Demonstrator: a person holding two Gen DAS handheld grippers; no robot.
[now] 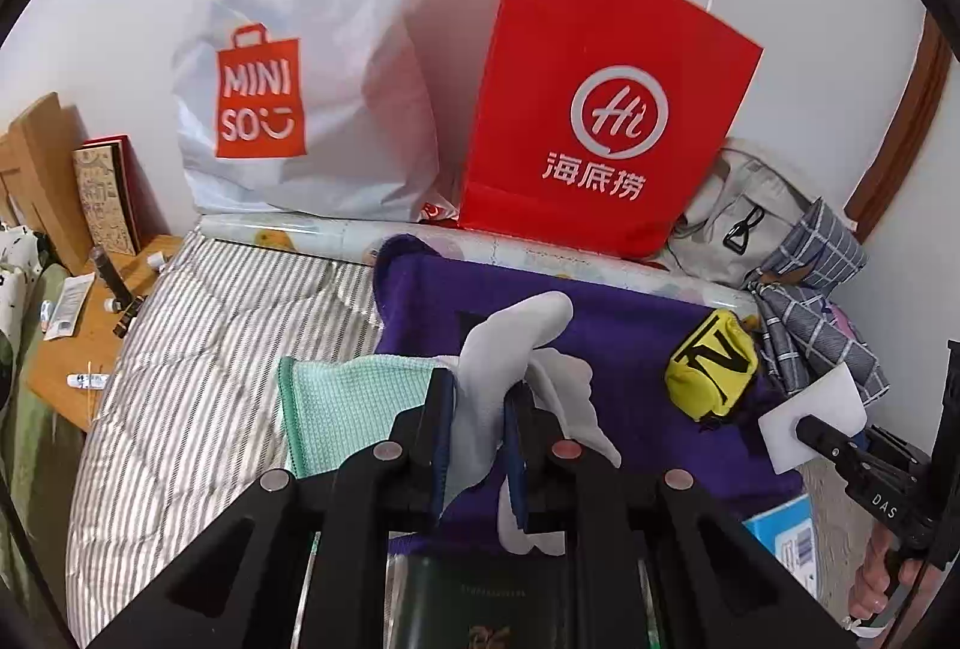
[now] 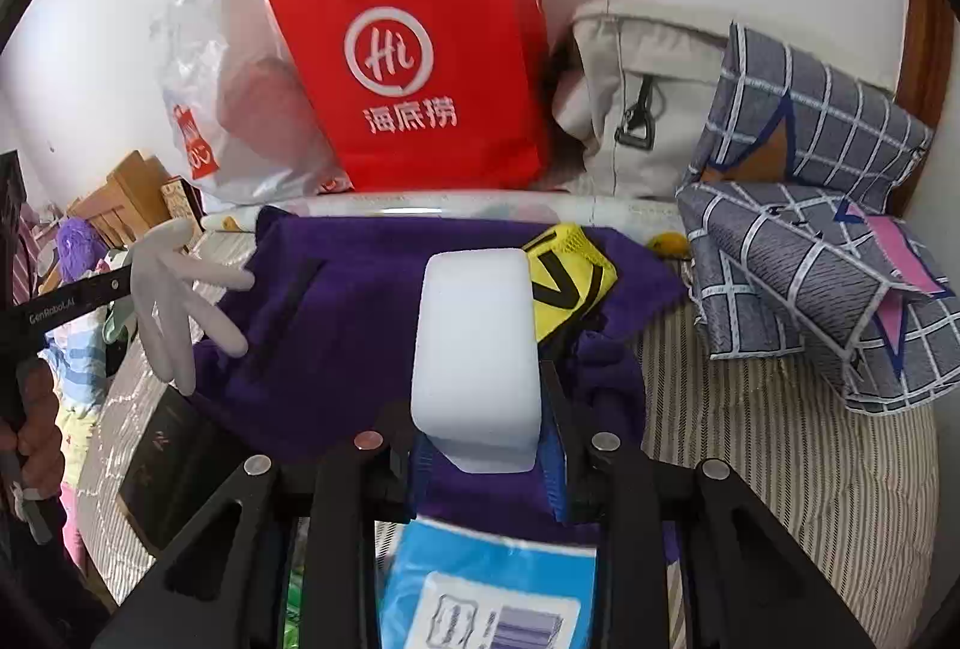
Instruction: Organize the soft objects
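My left gripper is shut on a pale grey glove, whose fingers stick up and droop above a purple cloth spread on the bed. The same glove hangs at the left of the right wrist view. My right gripper is shut on a white sponge block over the purple cloth. That sponge also shows at the right edge of the left wrist view. A yellow pouch with black stripes lies on the cloth. A mint green cloth lies to the left of the left gripper.
A red paper bag and a white plastic shopping bag stand against the wall behind the bed. A grey bag and checked pillows sit at the right. A blue packet and dark book lie near. A wooden side table is at left.
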